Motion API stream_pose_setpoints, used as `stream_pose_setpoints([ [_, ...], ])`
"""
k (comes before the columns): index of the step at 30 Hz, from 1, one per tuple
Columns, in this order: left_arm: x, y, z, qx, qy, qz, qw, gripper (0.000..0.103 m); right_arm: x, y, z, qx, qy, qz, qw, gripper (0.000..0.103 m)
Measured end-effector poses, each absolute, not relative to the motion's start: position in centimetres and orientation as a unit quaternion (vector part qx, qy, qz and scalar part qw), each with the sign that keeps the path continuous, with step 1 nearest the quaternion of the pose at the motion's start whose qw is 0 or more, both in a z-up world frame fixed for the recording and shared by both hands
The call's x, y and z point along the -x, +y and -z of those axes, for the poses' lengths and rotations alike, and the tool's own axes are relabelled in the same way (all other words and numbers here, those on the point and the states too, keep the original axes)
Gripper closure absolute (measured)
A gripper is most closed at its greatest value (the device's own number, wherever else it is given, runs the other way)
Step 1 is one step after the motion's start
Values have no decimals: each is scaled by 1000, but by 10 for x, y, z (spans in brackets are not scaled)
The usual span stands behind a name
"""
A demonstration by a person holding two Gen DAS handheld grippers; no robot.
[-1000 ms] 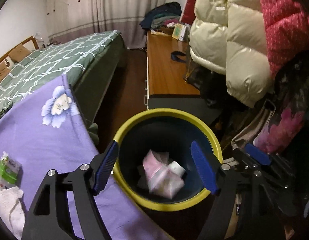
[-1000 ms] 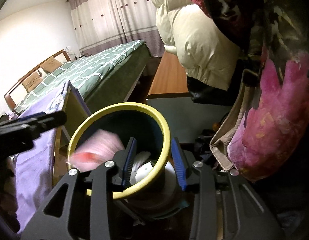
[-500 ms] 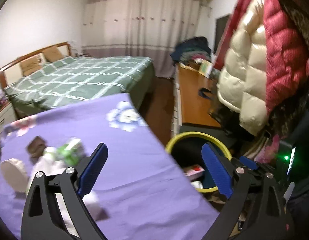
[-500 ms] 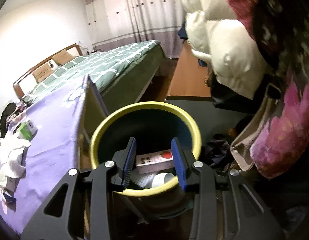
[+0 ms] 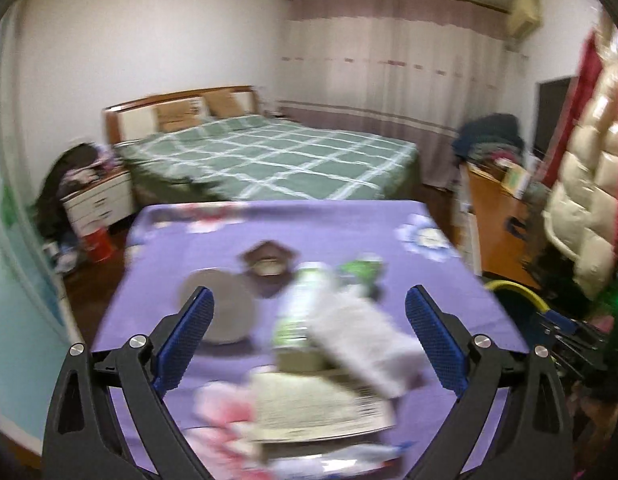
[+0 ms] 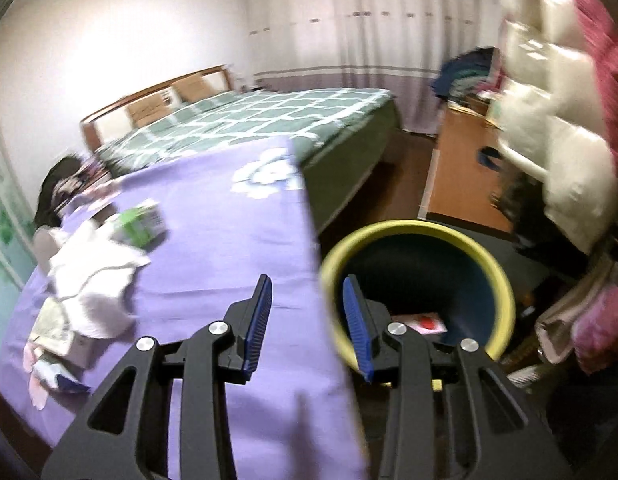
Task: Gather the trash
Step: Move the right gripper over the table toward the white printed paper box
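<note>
Left gripper (image 5: 309,336): jaws wide apart, just opened further, holding nothing; it hangs over the purple cloth (image 5: 181,252). Below and between its fingers lies blurred trash: a white tissue (image 5: 361,336), a green-white carton (image 5: 305,304), a printed packet (image 5: 309,408). Ahead are a grey disc (image 5: 229,308), a brown wrapper (image 5: 267,266) and a green pack (image 5: 361,268). Right of it, the bin (image 5: 517,292) rim shows past the cloth edge. Right gripper (image 6: 307,324): jaws partly open, nothing between them, over the cloth edge. Its right finger overlaps the yellow rim of the bin; a red-printed carton (image 6: 423,324) lies inside. Far left of it sit the tissue and green pack. Beyond is the bed (image 6: 249,124).
</note>
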State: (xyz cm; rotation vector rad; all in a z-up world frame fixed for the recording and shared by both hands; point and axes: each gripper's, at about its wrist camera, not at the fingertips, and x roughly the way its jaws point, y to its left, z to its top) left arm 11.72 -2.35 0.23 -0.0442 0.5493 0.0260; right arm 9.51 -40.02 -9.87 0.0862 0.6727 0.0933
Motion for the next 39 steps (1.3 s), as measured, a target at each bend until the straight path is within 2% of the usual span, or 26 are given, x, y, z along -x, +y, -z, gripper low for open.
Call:
stream_pose_setpoints([
  [7, -93, 59, 6, 49, 261, -99, 959, 8, -98, -319, 92, -11, 337, -131, 932, 67],
  [13, -80, 93, 12, 62, 255, -125, 957, 8, -81, -252, 89, 9, 344, -210, 915, 67],
  [23, -83, 96, 22, 70, 262, -120, 955, 8, -52, -157, 102, 66, 353, -297, 885, 67],
  [34, -80, 108, 24, 75, 260, -135, 953, 8, -54, -102, 124, 136, 343, -275, 888, 67],
  [39, -83, 104, 27, 72, 265, -127, 953, 8, -54, -122, 127, 151, 334, -256, 895, 56],
])
